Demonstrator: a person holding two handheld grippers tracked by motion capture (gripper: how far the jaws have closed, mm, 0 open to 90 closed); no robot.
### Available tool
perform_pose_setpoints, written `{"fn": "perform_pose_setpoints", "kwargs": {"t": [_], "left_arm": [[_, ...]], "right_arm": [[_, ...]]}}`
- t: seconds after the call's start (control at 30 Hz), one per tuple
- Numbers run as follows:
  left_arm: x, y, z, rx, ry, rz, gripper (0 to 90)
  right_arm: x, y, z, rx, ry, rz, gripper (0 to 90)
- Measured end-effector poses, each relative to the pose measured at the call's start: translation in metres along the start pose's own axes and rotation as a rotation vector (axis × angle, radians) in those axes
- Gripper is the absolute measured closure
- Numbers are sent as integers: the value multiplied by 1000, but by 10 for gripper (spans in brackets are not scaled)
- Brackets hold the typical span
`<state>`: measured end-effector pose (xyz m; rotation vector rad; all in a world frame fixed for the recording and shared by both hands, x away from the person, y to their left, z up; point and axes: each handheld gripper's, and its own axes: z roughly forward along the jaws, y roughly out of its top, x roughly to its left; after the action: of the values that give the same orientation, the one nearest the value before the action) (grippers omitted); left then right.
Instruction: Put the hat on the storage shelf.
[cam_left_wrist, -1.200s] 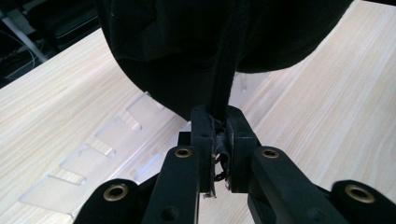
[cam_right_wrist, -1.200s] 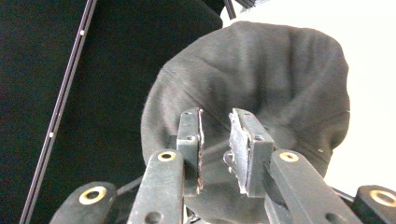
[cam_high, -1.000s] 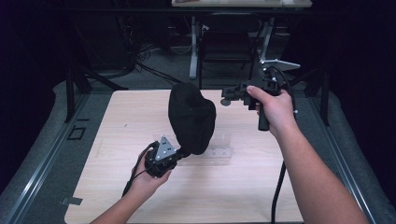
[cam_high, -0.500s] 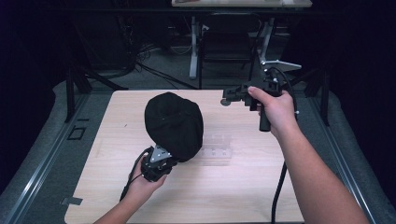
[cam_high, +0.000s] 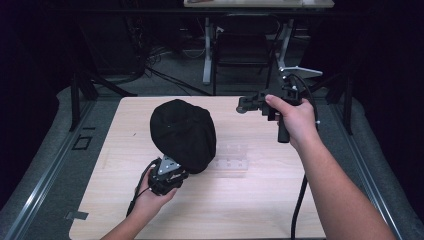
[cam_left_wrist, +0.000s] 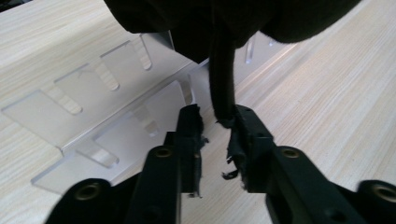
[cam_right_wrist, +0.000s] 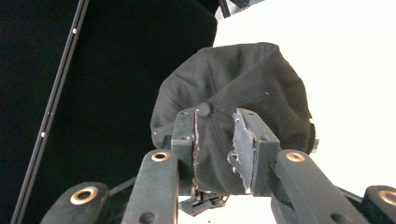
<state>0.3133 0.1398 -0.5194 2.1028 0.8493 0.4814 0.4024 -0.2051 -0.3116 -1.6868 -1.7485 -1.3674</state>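
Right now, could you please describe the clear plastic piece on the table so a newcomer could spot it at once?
Start from the pale wooden table and find the black cap held up near its middle. Just right of the cap's lower edge, the clear acrylic rack lies flat on the wood. It is see-through, with a row of slots.

Clear slotted acrylic plate (cam_high: 231, 157) on wood table (cam_high: 260, 210), desk legs (cam_high: 207, 55) behind.

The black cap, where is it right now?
In the high view the black cap sits left of the table's middle, over a clear acrylic rack, just ahead of the left gripper.
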Motion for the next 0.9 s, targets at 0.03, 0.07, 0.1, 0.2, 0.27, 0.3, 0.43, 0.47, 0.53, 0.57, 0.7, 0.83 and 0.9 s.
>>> {"fn": "perform_pose_setpoints", "kwargs": {"t": [0.03, 0.07, 0.1, 0.2, 0.27, 0.3, 0.43, 0.47, 0.53, 0.57, 0.7, 0.83, 0.9], "left_arm": [[1, -2, -1, -2, 2, -6, 649], [3, -4, -3, 0, 11, -12, 626], [4, -5, -4, -10, 17, -11, 600], [5, -9, -7, -23, 25, -22, 529], [10, -14, -14, -35, 40, -27, 504], [11, -15, -17, -36, 47, -34, 491], [21, -25, -27, -40, 72, -60, 461], [23, -28, -29, -40, 77, -74, 455], [28, -34, -32, -39, 90, -87, 454], [31, -37, -33, -42, 95, -103, 453], [41, -46, -36, -51, 112, -148, 447], [47, -52, -36, -51, 120, -173, 447], [50, -56, -36, -40, 125, -181, 447]], "right_arm": [[-1, -1, -1, -4, -5, -3, 684], [-1, -1, -1, -5, -11, -2, 681], [-1, -2, -1, -2, -16, -8, 677], [-1, -3, -2, -2, -23, -12, 673], [-1, -5, -4, 3, -33, -25, 669], [-2, -6, -5, 3, -37, -27, 668], [-4, -9, -8, -10, -57, -33, 656], [-5, -10, -9, -11, -67, -44, 653], [-7, -12, -11, -14, -83, -49, 648], [-8, -14, -12, -7, -95, -54, 645], [-13, -22, -15, -3, -122, -67, 635], [-18, -32, -15, -5, -162, -100, 625], [-22, -37, -15, -12, -175, -106, 624]]}}
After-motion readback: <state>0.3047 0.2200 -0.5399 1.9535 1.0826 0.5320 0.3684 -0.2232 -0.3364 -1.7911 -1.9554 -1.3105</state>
